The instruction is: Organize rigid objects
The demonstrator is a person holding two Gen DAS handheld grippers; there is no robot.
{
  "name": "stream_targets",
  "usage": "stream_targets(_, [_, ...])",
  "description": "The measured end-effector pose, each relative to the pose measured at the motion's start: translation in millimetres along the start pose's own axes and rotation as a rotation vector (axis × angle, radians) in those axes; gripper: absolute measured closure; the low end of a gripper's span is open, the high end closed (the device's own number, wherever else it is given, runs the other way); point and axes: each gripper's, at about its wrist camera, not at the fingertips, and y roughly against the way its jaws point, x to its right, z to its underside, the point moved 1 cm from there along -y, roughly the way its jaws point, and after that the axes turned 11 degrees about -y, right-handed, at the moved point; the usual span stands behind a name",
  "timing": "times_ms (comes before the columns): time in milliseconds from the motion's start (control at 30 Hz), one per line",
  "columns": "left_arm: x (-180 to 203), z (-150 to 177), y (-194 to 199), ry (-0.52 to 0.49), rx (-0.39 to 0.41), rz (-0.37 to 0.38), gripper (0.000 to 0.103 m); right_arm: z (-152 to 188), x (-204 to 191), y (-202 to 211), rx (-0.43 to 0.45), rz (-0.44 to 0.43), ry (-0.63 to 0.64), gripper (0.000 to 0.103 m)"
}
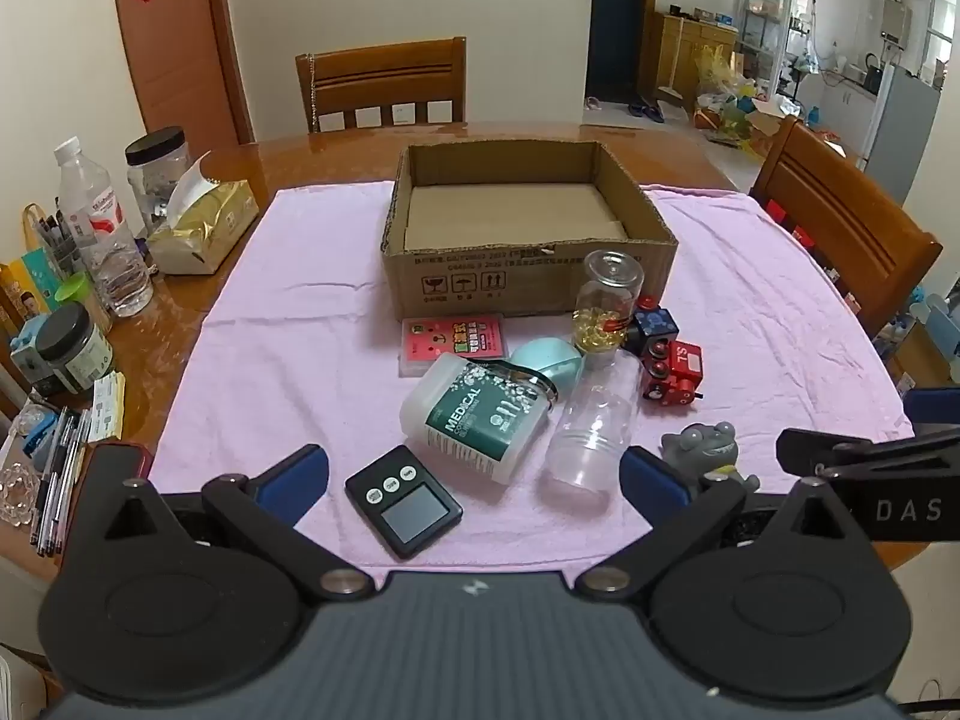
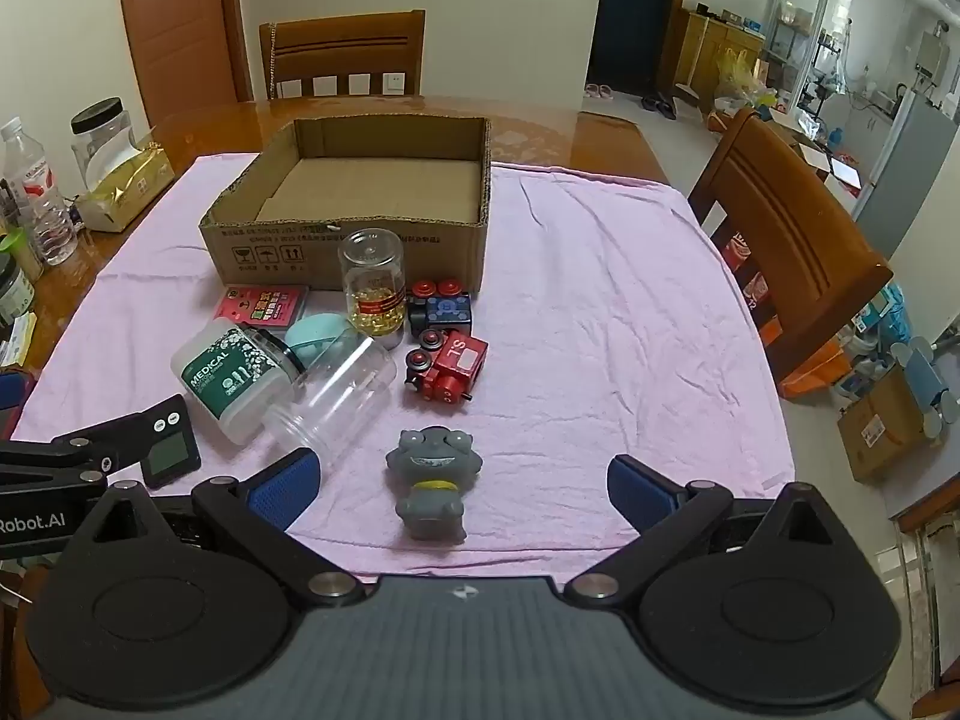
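An empty cardboard box stands on a pink cloth. In front of it lie a white "MEDICAL" jar, a clear jar on its side, an upright bottle of yellow capsules, a pink card box, a teal round thing, a red toy train, a black pocket scale and a grey figurine. My left gripper is open over the scale. My right gripper is open around the figurine.
Along the table's left edge stand a water bottle, jars, a tissue pack and pens. Wooden chairs stand at the far side and at the right.
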Motion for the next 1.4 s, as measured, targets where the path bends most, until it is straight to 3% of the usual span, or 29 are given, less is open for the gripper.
stream_targets(333, [5.5,-2.1,-1.6,-0.001,0.011,-0.036,0.001,-7.4,3.9,5.3,0.006,-0.002,0.000,0.000])
stream_targets(533, [0.6,-5.9,6.2,-0.015,0.027,-0.002,0.001,-6.6,4.3,6.5,0.012,-0.002,0.006,0.000])
stream_targets(1400, [6.3,-6.6,13.2,-0.010,0.033,-0.019,0.001,-10.5,6.4,7.8,0.020,-0.024,0.015,0.000])
